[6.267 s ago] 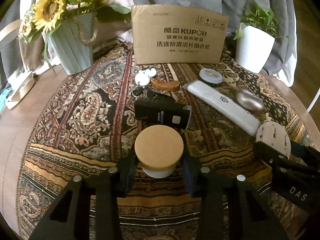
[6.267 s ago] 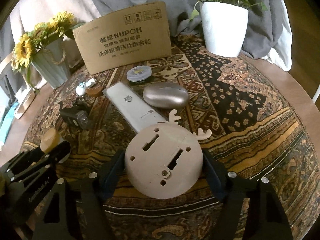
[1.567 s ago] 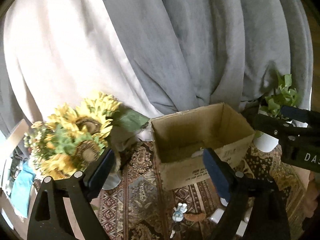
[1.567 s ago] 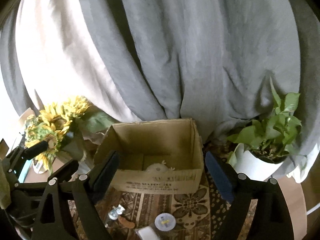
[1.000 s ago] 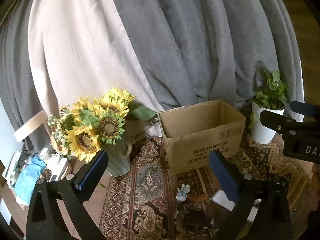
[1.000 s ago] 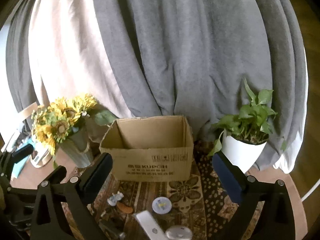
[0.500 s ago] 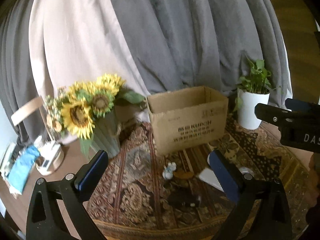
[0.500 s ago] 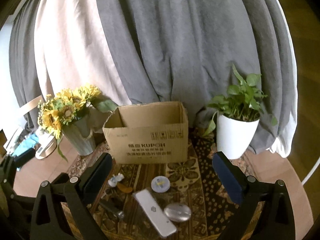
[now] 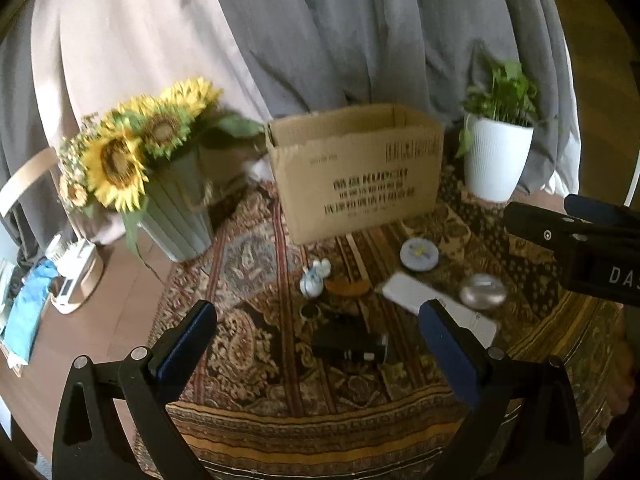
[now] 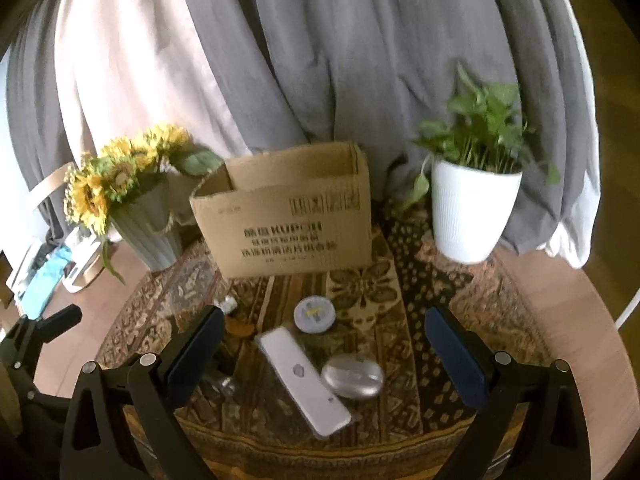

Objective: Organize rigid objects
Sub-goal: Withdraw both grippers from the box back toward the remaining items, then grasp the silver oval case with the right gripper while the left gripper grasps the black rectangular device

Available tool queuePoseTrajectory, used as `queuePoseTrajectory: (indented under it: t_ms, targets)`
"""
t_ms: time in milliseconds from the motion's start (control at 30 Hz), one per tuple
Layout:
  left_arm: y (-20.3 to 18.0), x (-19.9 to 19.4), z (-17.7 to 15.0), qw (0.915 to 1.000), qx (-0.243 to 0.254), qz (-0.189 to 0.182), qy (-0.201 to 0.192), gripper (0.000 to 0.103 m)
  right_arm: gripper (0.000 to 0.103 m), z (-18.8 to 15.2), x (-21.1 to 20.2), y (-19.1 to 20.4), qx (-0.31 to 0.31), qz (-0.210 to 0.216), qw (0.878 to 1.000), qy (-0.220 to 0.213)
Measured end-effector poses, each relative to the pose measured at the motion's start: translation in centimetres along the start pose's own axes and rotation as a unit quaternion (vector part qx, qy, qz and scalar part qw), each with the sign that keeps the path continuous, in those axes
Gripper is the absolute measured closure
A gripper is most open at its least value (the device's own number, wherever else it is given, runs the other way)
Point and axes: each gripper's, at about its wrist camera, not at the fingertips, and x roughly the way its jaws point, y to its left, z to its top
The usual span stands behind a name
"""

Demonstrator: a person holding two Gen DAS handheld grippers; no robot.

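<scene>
An open cardboard box [image 9: 360, 176] [image 10: 292, 224] stands at the back of the patterned cloth. In front of it lie a round tin [image 9: 419, 254] [image 10: 314, 313], a long white case [image 9: 436, 306] [image 10: 304, 380], a silver oval case [image 9: 482, 291] [image 10: 353, 376], a black device [image 9: 348, 342], a small white figurine [image 9: 314, 278] and a brown oval piece [image 9: 347, 287]. My left gripper [image 9: 316, 344] is open and empty, above the near edge of the cloth. My right gripper [image 10: 324, 356] is open and empty, above the white case; its body shows at the right in the left wrist view [image 9: 580, 248].
A sunflower vase [image 9: 172, 208] [image 10: 140, 224] stands at the left of the box and a white plant pot [image 9: 498, 160] [image 10: 472, 212] at the right. Grey and beige curtains hang behind. A small stand with items [image 9: 76, 280] sits at the far left.
Both grippers have drawn back and down from above the box towards the near side of the table. More of the loose objects are in view. Both stay open and empty.
</scene>
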Motion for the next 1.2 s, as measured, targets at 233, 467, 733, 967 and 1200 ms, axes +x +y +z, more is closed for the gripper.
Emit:
queuePoseTrajectory:
  t_ms: [233, 467, 733, 967, 1200]
  targets:
    - [-0.3, 2.9, -1.2, 0.9992, 0.000, -0.014, 0.037, 0.000, 0.001, -1.3, 3.0, -0.7, 0.008, 0.001, 0.999, 0.050]
    - [-0.9, 5.7, -1.9, 0.9968, 0.014, -0.028, 0.073, 0.000, 0.001, -2.7, 5.9, -1.2, 0.016, 0.001, 0.995, 0.094]
    - [-1.6, 8.1, -2.1, 0.9943, 0.031, -0.035, 0.096, 0.001, 0.002, -3.7, 8.5, -2.2, 0.028, -0.006, 0.992, 0.124]
    - [-2.0, 9.6, -2.2, 0.9922, 0.035, -0.044, 0.111, 0.004, 0.002, -4.5, 10.2, -3.1, 0.045, -0.002, 0.989, 0.140]
    - [-2.1, 10.8, -2.6, 0.9907, 0.028, -0.047, 0.125, 0.009, 0.002, -4.9, 11.4, -3.5, 0.050, -0.004, 0.987, 0.150]
